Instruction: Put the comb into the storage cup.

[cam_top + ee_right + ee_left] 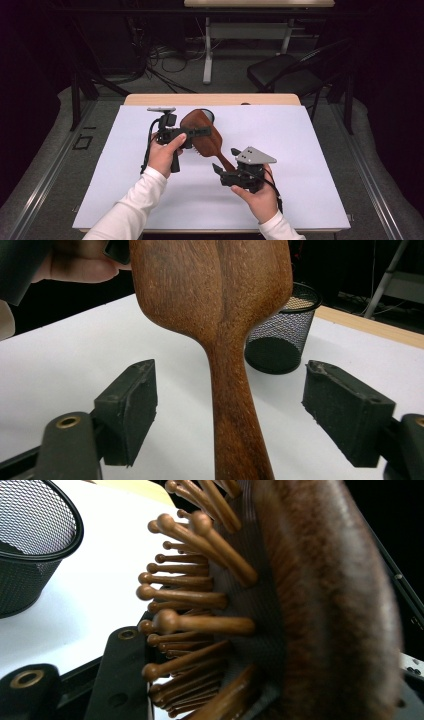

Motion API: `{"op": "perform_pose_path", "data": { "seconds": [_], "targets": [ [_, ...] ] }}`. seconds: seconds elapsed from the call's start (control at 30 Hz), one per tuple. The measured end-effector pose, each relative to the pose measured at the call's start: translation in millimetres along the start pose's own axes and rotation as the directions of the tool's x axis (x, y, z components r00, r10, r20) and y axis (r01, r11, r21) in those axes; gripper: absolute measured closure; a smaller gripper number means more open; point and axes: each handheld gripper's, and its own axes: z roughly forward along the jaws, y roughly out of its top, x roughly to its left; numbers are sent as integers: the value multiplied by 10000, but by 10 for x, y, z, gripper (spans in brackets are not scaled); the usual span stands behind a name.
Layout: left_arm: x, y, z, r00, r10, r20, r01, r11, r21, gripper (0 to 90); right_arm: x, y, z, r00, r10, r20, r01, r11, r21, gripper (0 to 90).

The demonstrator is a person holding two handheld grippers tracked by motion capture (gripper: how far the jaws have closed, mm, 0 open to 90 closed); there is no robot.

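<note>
Brown wooden paddle hairbrush (pixel 202 134) held above the white counter (pixel 310 150), handle slanting toward the person, left claw (pixel 197 132) clamped on its head, right claw (pixel 245 410) spread around handle, black mesh cup (pixel 282 340) behind.

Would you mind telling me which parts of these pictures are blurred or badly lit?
In the left gripper view, the wooden hairbrush back is soft and blurred, while its pins stay fairly sharp. In the right gripper view, the handle is crisp and the mesh cup slightly soft. In the high view, the white table mat is evenly lit and the surroundings are dark.
</note>
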Motion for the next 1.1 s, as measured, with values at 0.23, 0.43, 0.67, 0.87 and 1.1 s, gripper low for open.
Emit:
{"op": "perform_pose_path", "data": {
  "seconds": [0.23,0.43,0.67,0.87,1.1],
  "targets": [
    [8,8,-10,10000,40,-33,-40,10000,-91,509,-29,29,-30,9998,176,103,-177,9998,115,153],
    [10,17,-26,9999,22,-107,-25,9997,-233,508,-60,66,-73,9997,215,135,-215,9998,3,145],
    [23,28,-37,9998,100,-142,-103,9996,-256,508,-77,88,-96,9997,140,192,-144,9997,192,121],
    [33,42,-45,9998,70,-197,-76,9995,-307,508,-77,94,-93,9998,193,-25,-192,9993,335,20],
    [43,59,-58,9997,117,-213,-125,9991,-403,508,-70,119,-126,9994,163,-313,-156,9997,212,0]
  ]
}}
